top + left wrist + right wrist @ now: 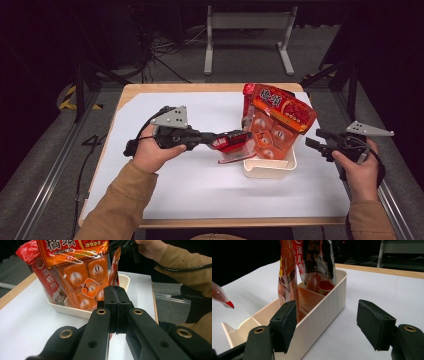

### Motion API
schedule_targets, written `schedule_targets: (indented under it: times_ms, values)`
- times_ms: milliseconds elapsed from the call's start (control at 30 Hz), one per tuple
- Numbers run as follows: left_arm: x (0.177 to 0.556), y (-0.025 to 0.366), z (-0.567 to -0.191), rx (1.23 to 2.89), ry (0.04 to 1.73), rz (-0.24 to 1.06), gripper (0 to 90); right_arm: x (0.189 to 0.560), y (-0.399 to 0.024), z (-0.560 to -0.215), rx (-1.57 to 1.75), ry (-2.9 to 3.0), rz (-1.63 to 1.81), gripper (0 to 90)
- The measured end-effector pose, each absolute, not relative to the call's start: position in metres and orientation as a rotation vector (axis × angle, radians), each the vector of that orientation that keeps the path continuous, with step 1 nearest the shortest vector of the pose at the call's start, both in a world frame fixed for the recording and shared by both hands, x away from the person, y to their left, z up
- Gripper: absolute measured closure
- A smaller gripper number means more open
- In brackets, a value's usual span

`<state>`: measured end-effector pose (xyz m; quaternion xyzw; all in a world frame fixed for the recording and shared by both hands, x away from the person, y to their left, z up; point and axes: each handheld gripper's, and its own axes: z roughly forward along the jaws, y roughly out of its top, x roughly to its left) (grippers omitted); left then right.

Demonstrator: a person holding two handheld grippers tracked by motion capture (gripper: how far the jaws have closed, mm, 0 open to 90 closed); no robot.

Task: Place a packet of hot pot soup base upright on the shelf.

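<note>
A person sits at a counter (165,190) covered in white, holding a two-jaw tool in each hand. The left tool (226,140) reaches in from the left, its jaws pressed together on the edge of a flat red sachet (234,145). In the high view the sachet hangs just left of a cream plastic tray (272,169), at the tray's near left corner and above the counter. In the left gripper view the sachet's thin edge (115,267) rises straight up from between the closed pads. The tray sits right of the counter's centre and holds two upright packets: a large orange snack bag (280,122) with printed hexagon pieces, leaning towards the near side, and a red packet (247,97) just behind it at the far end. The right tool (314,140) hovers just right of the tray, its jaws spread apart and holding nothing. In the right gripper view the tray's side wall (322,312) lies between those two pads.
</note>
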<state>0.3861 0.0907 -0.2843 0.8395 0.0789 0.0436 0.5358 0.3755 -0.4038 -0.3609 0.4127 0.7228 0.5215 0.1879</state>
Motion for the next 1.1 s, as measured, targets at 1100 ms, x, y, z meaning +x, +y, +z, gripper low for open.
schedule_targets:
  times_ms: [1100]
  values:
    - [0.399, 0.033, -0.283, 1.969, 0.127, 0.066, 90.0, 0.375, -0.407, -0.361, 1.164, 2.034, 1.466, 33.3]
